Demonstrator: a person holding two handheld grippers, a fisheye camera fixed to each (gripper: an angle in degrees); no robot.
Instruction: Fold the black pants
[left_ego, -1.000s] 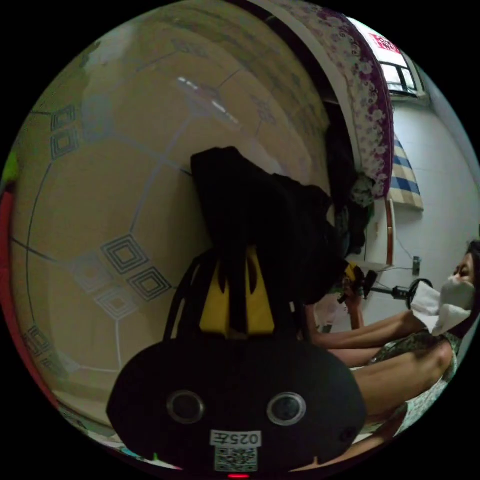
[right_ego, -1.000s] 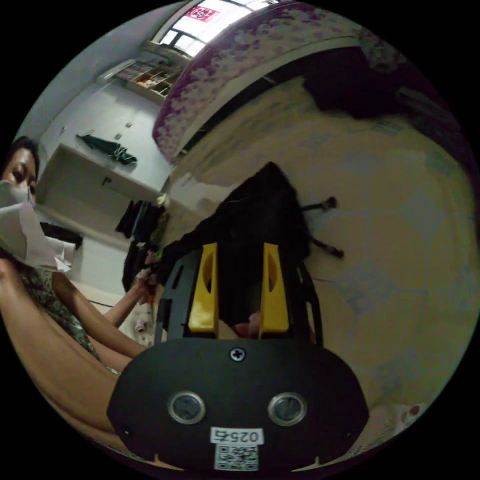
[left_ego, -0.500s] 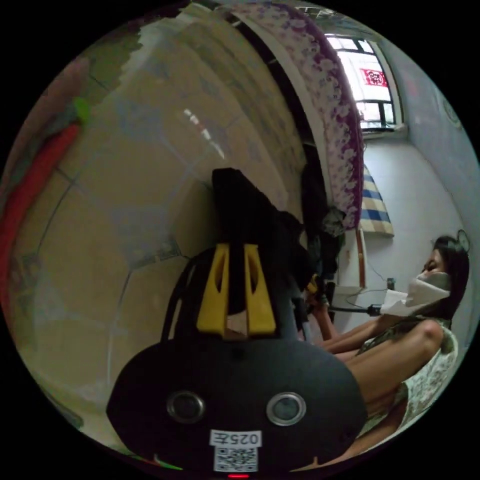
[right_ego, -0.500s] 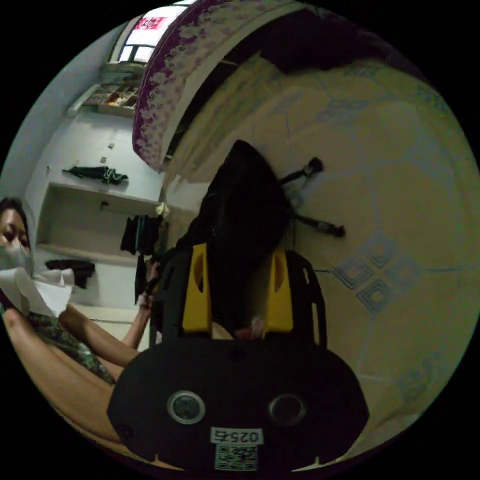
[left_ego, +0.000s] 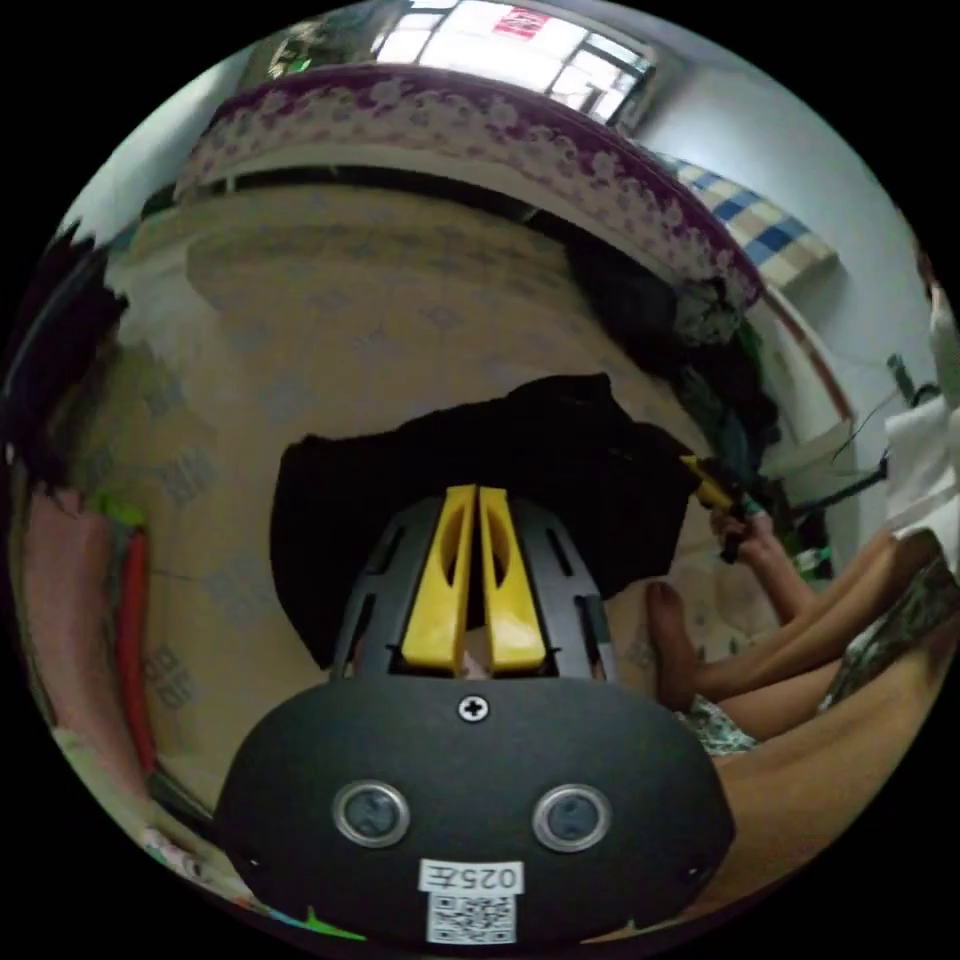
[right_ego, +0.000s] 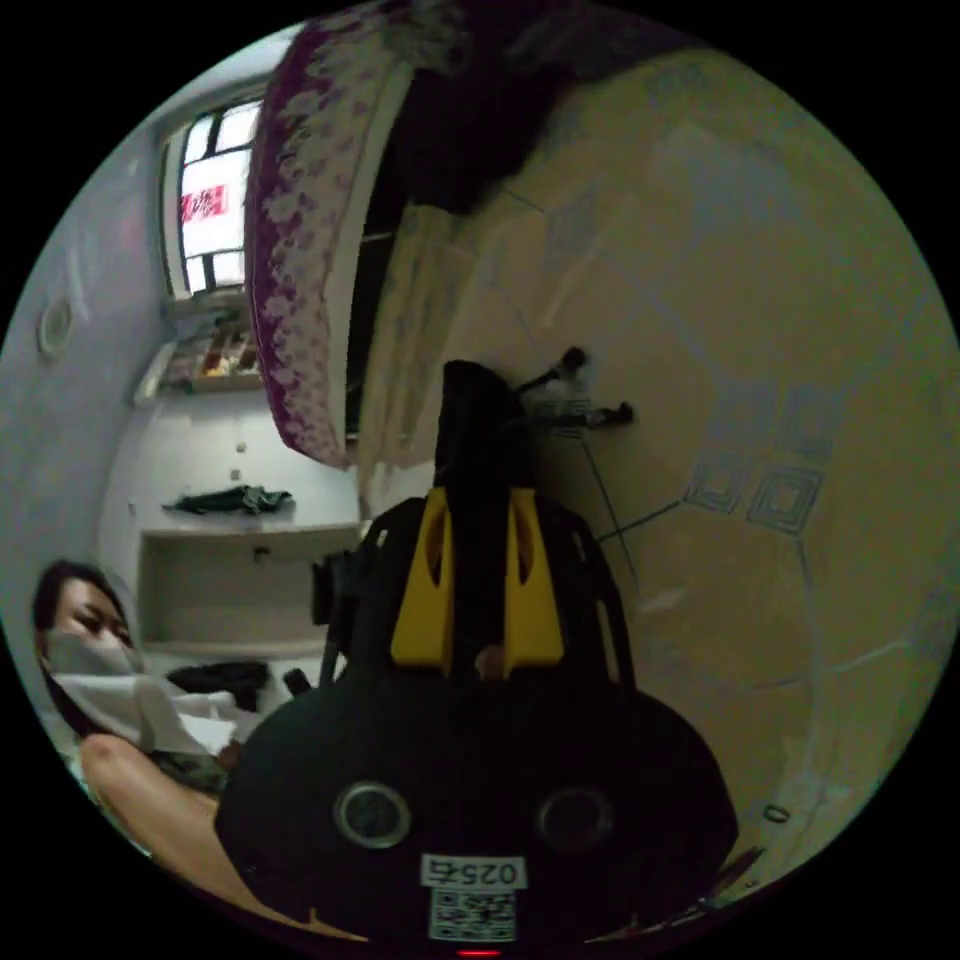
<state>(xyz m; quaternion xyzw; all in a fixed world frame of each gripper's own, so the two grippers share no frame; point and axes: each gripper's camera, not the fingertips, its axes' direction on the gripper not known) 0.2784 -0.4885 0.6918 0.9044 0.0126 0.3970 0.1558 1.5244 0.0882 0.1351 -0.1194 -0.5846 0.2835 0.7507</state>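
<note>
The black pants (left_ego: 500, 440) lie spread on the yellow patterned mat (left_ego: 330, 320) in the left gripper view. My left gripper (left_ego: 476, 492) has its yellow jaws pressed together on the near edge of the pants. At the right end of the pants, a hand holds my right gripper (left_ego: 705, 478). In the right gripper view, my right gripper (right_ego: 478, 495) is shut on a bunched fold of the black pants (right_ego: 475, 420), which stands up between its jaws. Two drawstring ends (right_ego: 585, 412) trail onto the mat (right_ego: 800, 300).
A bed with a purple floral valance (left_ego: 520, 130) borders the mat, and a dark pile of clothes (left_ego: 650, 300) lies at its edge. The person's legs and foot (left_ego: 672, 640) rest on the mat at right. A red strip (left_ego: 133, 640) runs along the left. Wall shelves (right_ego: 240, 560) hold dark clothes.
Both views have rolled with the hands. In the left gripper view the pants went from a hanging bunch to a sheet spread on the mat. The right jaws have narrowed on the fabric.
</note>
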